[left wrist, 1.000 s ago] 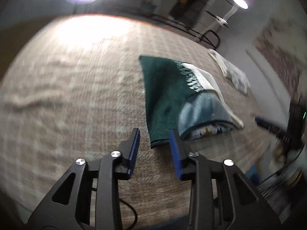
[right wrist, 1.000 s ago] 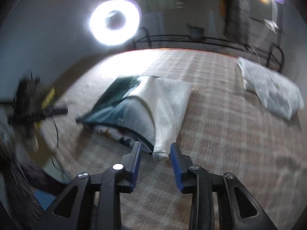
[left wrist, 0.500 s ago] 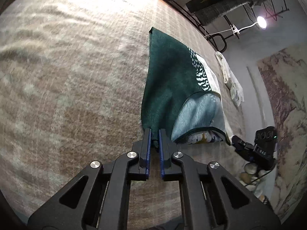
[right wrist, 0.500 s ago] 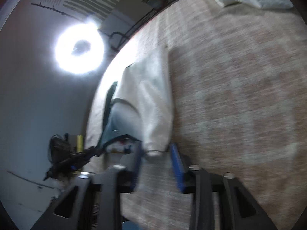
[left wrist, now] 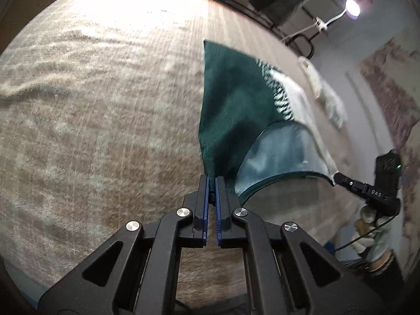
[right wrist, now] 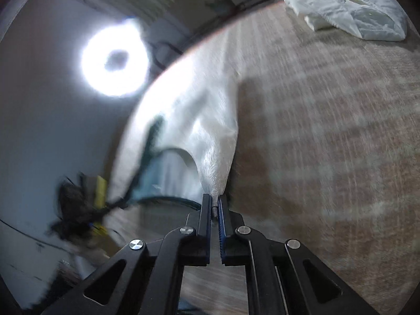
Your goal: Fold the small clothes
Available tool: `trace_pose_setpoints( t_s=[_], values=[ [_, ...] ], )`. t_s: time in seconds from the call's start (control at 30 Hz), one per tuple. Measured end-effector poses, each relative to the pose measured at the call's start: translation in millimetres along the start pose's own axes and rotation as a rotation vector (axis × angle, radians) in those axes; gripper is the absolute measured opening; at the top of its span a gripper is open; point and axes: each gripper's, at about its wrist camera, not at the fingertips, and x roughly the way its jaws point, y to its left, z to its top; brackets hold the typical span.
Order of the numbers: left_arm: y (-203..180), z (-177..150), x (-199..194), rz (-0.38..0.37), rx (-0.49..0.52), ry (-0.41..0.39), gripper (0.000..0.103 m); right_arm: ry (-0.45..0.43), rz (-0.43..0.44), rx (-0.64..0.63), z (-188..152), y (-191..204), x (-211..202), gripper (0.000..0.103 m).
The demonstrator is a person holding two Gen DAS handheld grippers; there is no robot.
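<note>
A small garment, dark green on one side (left wrist: 225,110) and white on the other (right wrist: 210,120), hangs stretched between my two grippers above a beige checked cloth surface (left wrist: 105,105). My left gripper (left wrist: 212,181) is shut on the green near corner. My right gripper (right wrist: 214,199) is shut on the white near corner. The near edge is lifted and shows the pale blue-grey inner lining (left wrist: 278,152). The far end still lies on the surface. The right gripper also shows in the left wrist view (left wrist: 367,189) at the garment's other corner.
A pile of white clothes (right wrist: 349,18) lies at the far right of the surface, also seen in the left wrist view (left wrist: 325,92). A ring light (right wrist: 115,57) and a lamp (left wrist: 351,8) shine beyond the far edge. The surface's edge runs close on the right gripper's left.
Both grippers came down on the garment's near corners and shut, the left first, then the right. The near edge has since risen off the surface.
</note>
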Motion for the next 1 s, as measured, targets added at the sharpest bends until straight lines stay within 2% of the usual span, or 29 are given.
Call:
trace_pose_setpoints(
  t_s=[0.07,0.1,0.17,0.2,0.23,0.37,0.47,0.53,0.67,0.73,0.8,0.9,0.93,1.0],
  values=[
    [-4,0,-2,0.045,0.032,-0.011,0.004,0.03,-0.073,-0.063,-3,6,6,0.002],
    [-6,1,-4,0.084,0.052,-0.016,0.013,0.039,-0.109,-0.097,-3,11,7,0.003],
    [-8,4,-12,0.144,0.077,-0.033,0.02,0.034,-0.182,-0.155,-1,23,4,0.014],
    [-8,5,-19,0.151,0.075,-0.056,0.02,0.021,-0.23,-0.181,4,28,3,0.031],
    [-9,6,-25,0.149,0.075,-0.076,0.02,0.002,-0.248,-0.198,7,33,-3,0.032],
    [-31,14,-44,0.15,0.124,-0.19,0.02,-0.126,-0.177,-0.276,27,62,-23,0.03],
    [-54,30,-33,0.107,0.152,-0.2,0.02,-0.168,-0.115,-0.306,37,83,-12,0.024],
    [-72,38,-17,0.076,0.181,-0.197,0.02,-0.162,-0.087,-0.329,47,104,16,0.019],
    [-96,46,9,0.063,0.215,-0.196,0.02,-0.141,-0.097,-0.416,48,131,61,0.018],
    [-101,48,28,0.084,0.239,-0.185,0.02,-0.13,-0.118,-0.46,49,138,84,0.017],
    [-98,48,44,0.111,0.245,-0.153,0.02,-0.1,-0.123,-0.46,49,136,105,0.017],
    [-81,45,70,0.122,0.198,-0.069,0.02,-0.045,-0.148,-0.426,45,118,129,0.017],
    [-77,42,71,0.122,0.205,-0.091,0.02,-0.029,-0.161,-0.429,43,113,135,0.012],
    [-79,38,70,0.142,0.262,-0.109,0.02,-0.05,-0.159,-0.456,39,110,137,0.012]
  ],
)
